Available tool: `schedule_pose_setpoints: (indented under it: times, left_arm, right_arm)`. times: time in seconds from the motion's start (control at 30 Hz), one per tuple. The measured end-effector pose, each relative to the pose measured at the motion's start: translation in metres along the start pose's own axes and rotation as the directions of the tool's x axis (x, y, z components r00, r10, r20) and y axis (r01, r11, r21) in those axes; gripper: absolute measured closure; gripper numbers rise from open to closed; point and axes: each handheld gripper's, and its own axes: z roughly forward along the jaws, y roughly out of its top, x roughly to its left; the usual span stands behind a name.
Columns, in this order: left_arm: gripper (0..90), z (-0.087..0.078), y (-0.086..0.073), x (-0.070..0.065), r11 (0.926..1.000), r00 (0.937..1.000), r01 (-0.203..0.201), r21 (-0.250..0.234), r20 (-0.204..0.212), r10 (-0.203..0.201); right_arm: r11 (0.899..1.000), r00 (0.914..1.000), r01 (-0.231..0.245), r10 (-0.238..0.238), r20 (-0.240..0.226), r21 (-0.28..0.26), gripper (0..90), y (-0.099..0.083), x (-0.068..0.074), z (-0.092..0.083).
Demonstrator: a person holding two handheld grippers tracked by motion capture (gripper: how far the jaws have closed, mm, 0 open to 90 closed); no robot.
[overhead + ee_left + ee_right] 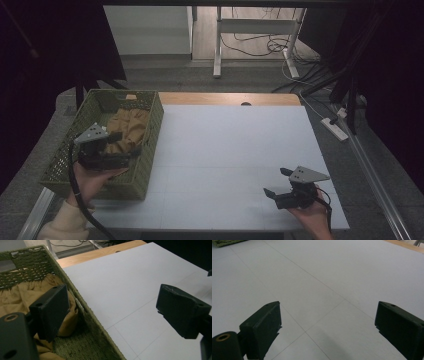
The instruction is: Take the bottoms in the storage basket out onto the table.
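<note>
Here is the green woven basket [146, 155] at the near left edge of the white table [235, 150], and everything is placed from it. Inside the basket lies a mustard-brown cloth [129, 129], bunched up and filling the far and middle part of it, up against the far wall. The left gripper [119, 146] hangs over the near part of the basket, held by the left hand [92, 182] at the basket's near rim, and its jaws are spread wide with nothing between them. In the left gripper view, one jaw sits down inside the basket right against the folds of the cloth [22, 296], though whether it touches the fabric I cannot tell, while the other jaw is outside the basket, over the bare table, so the basket's side wall [87, 312] runs up between the two. Over to the far side of the table from the basket, near the front edge, the right gripper [279, 182] rests low in the right hand [312, 215], well apart from basket and cloth. Its jaws also stand wide apart and empty, pointing back across the white surface [324, 277] towards the basket, a corner of which shows far off [224, 242].
</note>
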Motion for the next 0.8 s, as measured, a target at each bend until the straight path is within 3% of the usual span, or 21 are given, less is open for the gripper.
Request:
schedule_pose_setpoints:
  times: [0.8]
  left_arm:
    - [13.2, 0.019, 0.017, 0.026, 0.9995, 0.9984, 0.002, 0.032, -0.057, 0.0]
  right_arm:
    - [1.0, 0.9999, -0.011, 0.011, -0.011, -0.007, 6.8, -0.001, -0.002, -0.002]
